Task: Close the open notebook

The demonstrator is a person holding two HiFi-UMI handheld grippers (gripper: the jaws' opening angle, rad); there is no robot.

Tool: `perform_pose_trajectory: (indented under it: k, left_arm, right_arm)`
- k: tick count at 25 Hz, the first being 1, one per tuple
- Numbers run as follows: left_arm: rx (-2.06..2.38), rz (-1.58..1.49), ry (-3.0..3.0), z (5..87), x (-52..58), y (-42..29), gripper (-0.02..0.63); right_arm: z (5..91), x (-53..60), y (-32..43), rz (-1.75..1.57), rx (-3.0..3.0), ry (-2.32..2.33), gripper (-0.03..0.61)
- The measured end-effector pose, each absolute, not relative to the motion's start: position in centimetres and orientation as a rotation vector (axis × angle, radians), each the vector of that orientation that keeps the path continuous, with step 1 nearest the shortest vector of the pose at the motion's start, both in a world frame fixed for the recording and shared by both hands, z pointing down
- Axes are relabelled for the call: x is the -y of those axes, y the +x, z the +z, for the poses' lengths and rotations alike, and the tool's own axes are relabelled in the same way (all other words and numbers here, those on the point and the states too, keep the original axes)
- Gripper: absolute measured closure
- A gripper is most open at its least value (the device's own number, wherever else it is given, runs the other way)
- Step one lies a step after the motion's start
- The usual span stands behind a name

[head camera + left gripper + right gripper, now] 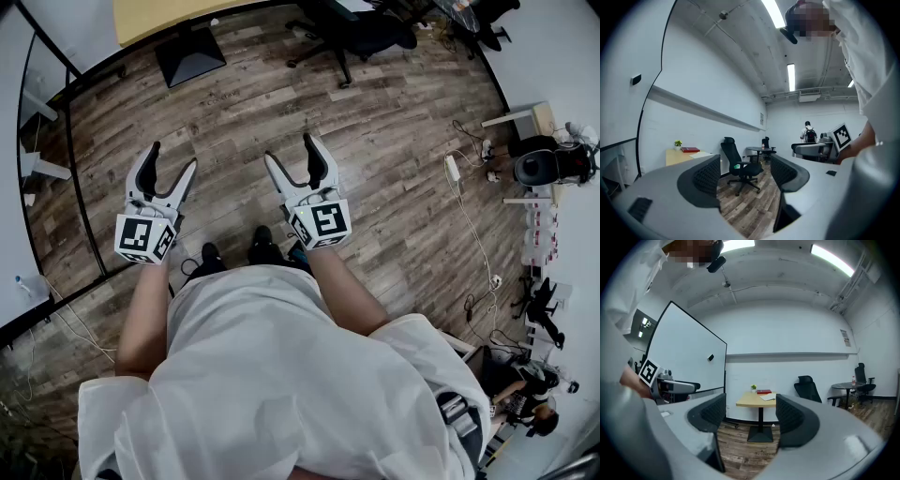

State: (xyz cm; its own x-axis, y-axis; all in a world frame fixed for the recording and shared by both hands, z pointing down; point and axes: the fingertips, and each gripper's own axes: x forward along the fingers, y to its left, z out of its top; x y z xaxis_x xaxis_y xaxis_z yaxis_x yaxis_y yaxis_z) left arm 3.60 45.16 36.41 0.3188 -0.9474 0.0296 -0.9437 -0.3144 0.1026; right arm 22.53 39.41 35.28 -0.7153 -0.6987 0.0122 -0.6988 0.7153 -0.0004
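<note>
The open notebook [768, 397] lies white on a small wooden table [750, 402] across the room, beside a red book [763, 391] and a little plant [753, 387]. In the left gripper view the notebook [705, 154] is a pale sheet at the table's near end. From the head view only the table top [169, 14] shows at the upper edge. My left gripper [174, 156] and right gripper [289, 148] are held level side by side over the wooden floor, far from the table. Both stand open with nothing between their jaws.
A black office chair [356, 33] stands to the right of the table, whose black base [190, 54] rests on the floor. A glass partition [80, 187] runs along the left. Cables and equipment [539, 164] lie at the right. A person with a backpack [807, 132] stands far off.
</note>
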Motion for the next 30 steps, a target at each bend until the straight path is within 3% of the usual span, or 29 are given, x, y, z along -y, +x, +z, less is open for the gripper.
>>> perform_pose_trajectory:
  k: [14, 30]
  left_arm:
    - [1.777, -0.029, 2.425, 37.3, -48.9, 2.8, 0.293]
    - [1.662, -0.004, 2.539, 36.1, -49.0, 7.8, 0.296]
  right_arm:
    - [34.9, -42.9, 22.3, 0.057, 2.984, 1.116, 0.242]
    - [35.9, -44.0, 28.6, 0.127, 2.936, 1.167, 0.242]
